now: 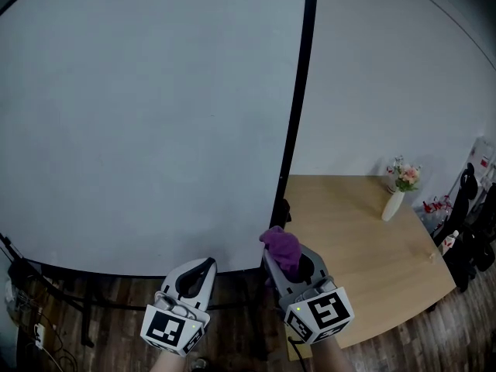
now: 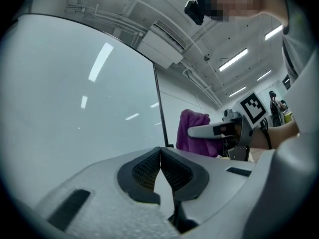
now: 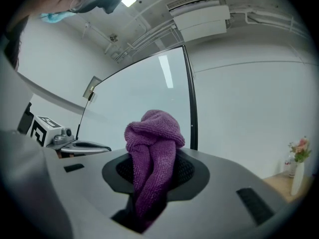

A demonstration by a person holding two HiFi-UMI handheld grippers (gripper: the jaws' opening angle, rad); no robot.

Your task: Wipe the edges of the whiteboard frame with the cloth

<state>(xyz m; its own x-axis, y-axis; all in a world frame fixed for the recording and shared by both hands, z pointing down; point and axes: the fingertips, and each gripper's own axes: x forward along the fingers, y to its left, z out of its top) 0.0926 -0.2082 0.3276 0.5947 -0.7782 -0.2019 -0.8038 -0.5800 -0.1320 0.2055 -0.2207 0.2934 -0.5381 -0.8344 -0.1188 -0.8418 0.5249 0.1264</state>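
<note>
Nearest: left gripper (image 2: pixel 160 156), pads pressed together with nothing between them, held low in front of the whiteboard (image 1: pixel 139 115). Just beside it, on its right: right gripper (image 3: pixel 154 169), jaws pinching the cloth (image 3: pixel 152 151) at mid-fold, purple bunch standing above the pads, tail hanging down behind them. Judged light, soft, limp, terry-like; no risk of breakage, some risk of slipping out or bunching if dragged hard along an edge. Judged best held by the middle, as here, with enough bunch ahead of the pads to meet the frame (image 1: pixel 298 107) before the jaws do. Cloth close to the lower end of the frame's black vertical bar; contact not clear from any view. Beyond, right of the bar: wooden table (image 1: pixel 349 270). Toward its far edge: white vase (image 1: pixel 394 205), upright, holding pink flowers (image 1: pixel 405 175); any water inside not visible. Farther right: dark clutter (image 1: pixel 465 231), too small to tell.
</note>
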